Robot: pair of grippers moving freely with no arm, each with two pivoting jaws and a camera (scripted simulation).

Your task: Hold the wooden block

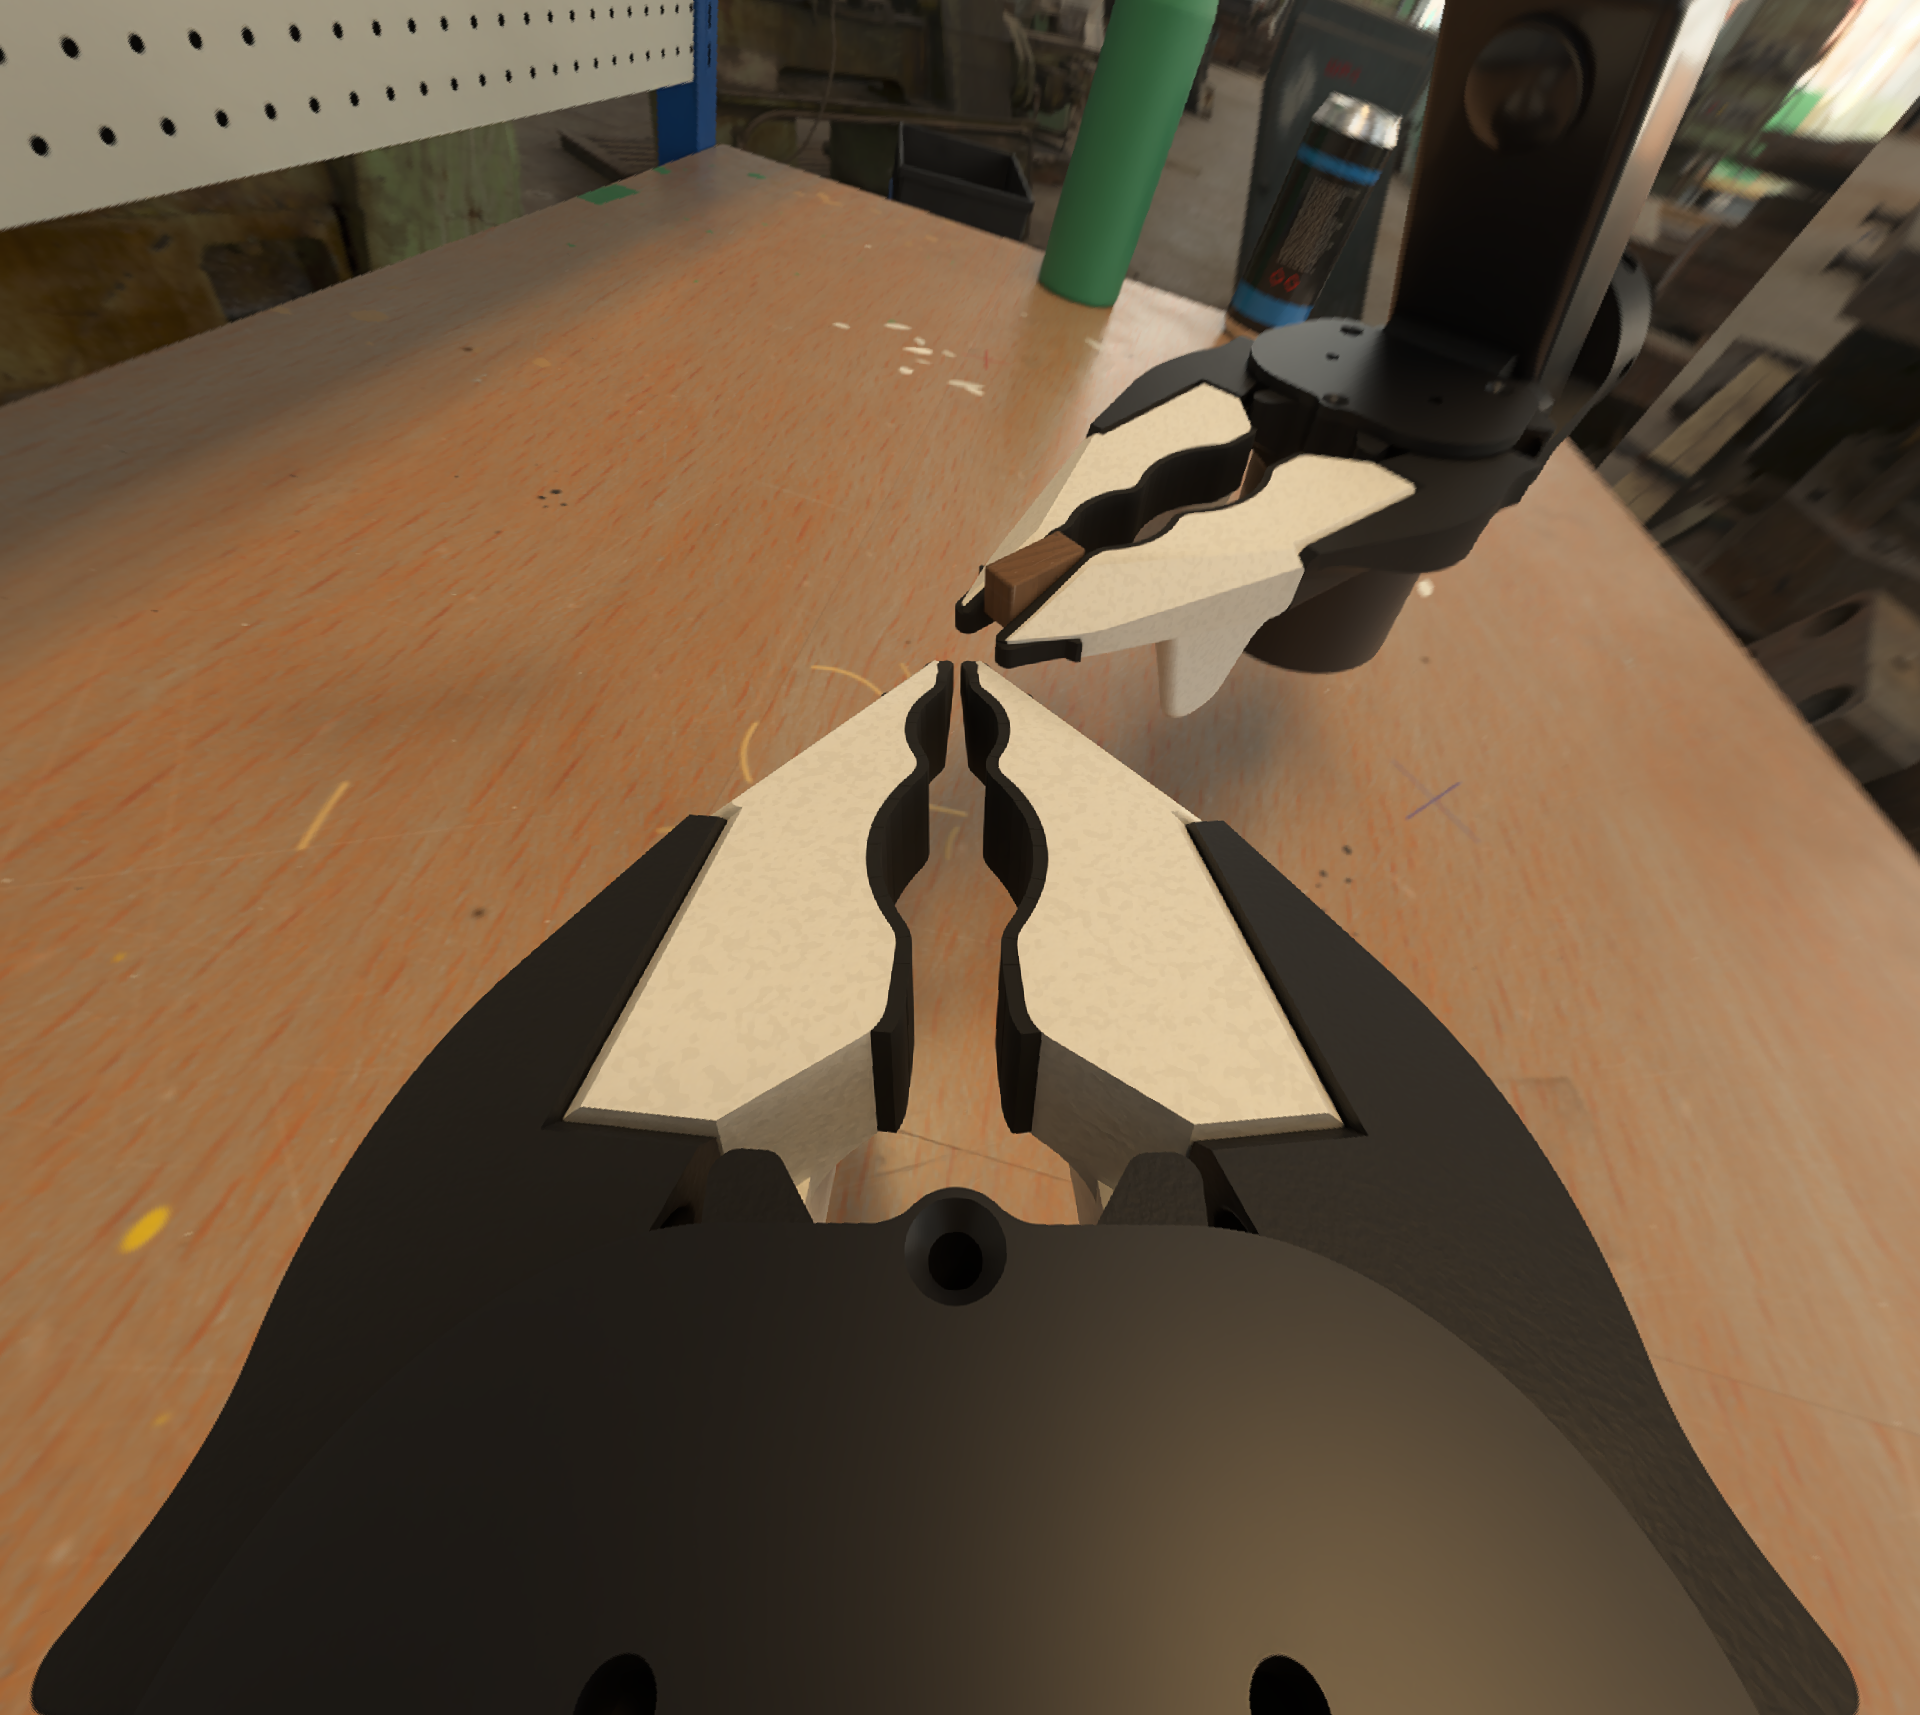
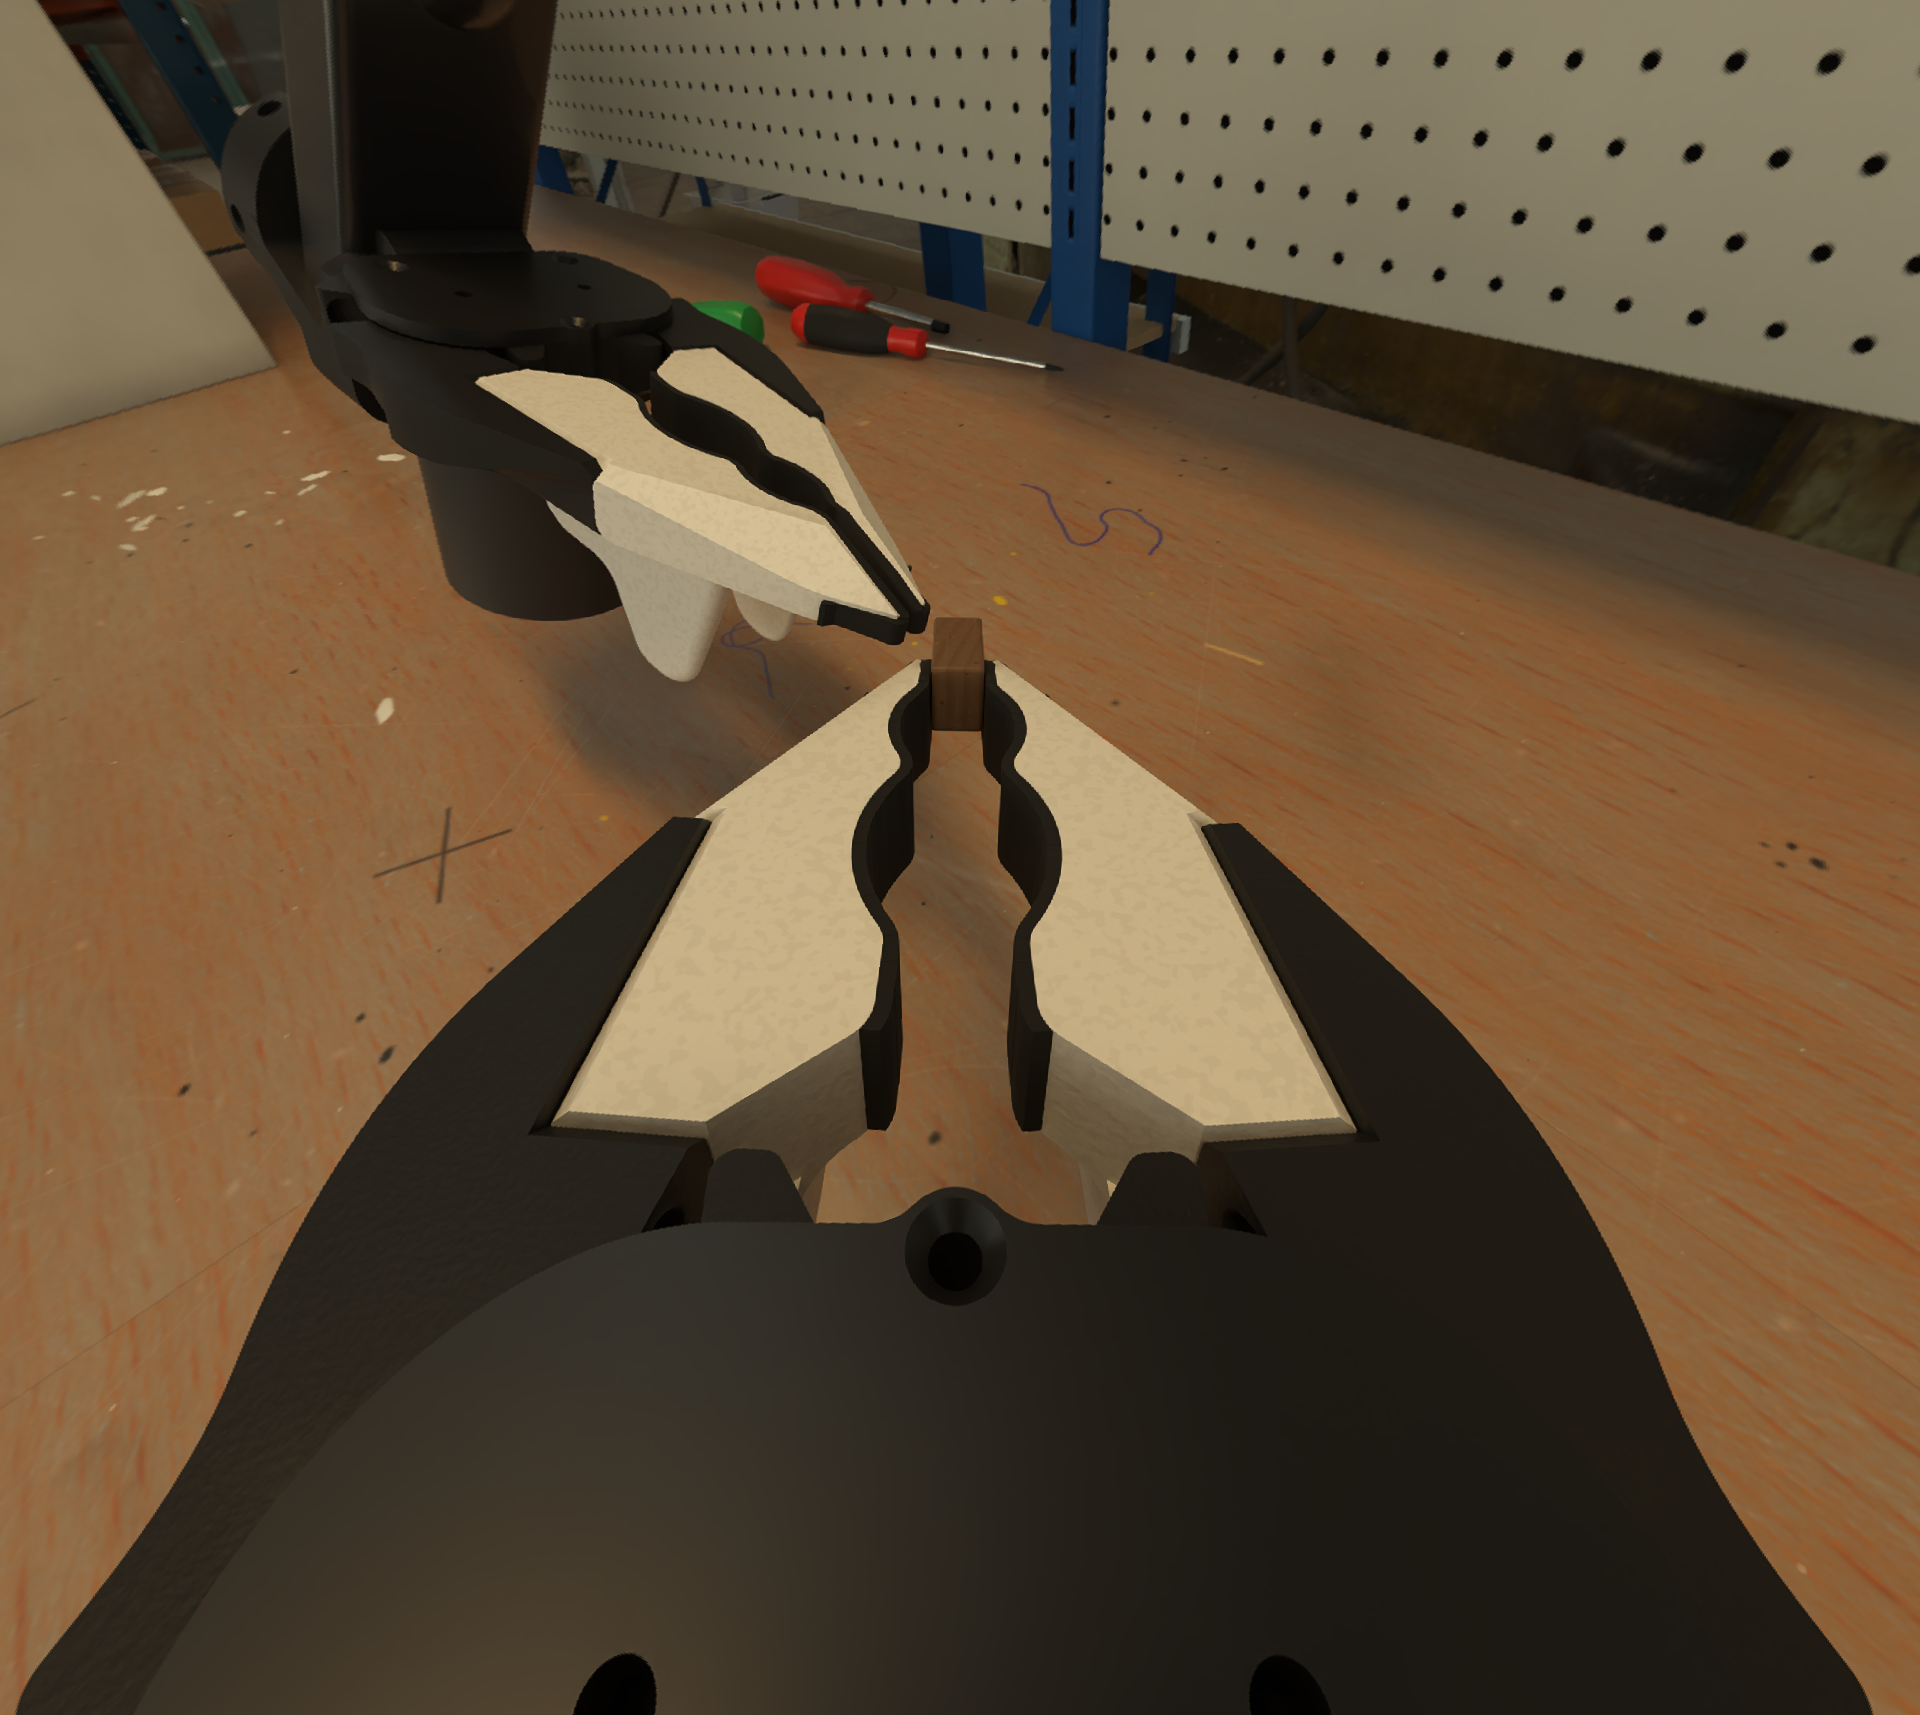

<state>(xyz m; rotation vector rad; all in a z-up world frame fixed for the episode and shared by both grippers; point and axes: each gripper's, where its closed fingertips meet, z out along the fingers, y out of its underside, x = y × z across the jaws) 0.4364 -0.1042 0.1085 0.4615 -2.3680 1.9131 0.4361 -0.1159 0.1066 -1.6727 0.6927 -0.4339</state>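
Observation:
The small brown wooden block (image 2: 957,675) is clamped between the tips of my right gripper (image 2: 957,689) and held above the wooden workbench. In the left wrist view the right gripper (image 1: 1013,626) shows ahead to the right with the block (image 1: 1023,580) between its tips. My left gripper (image 1: 956,670) is shut and empty, its tips just short of the right gripper's tips. In the right wrist view the left gripper (image 2: 899,621) points at the block from the upper left, a small gap apart.
A green bottle (image 1: 1138,107) and a dark can (image 1: 1314,211) stand at the bench's far edge. Two red-handled screwdrivers (image 2: 873,315) and a green handle (image 2: 732,315) lie by the pegboard (image 2: 1455,55). The workbench (image 1: 520,626) is marked with paint flecks.

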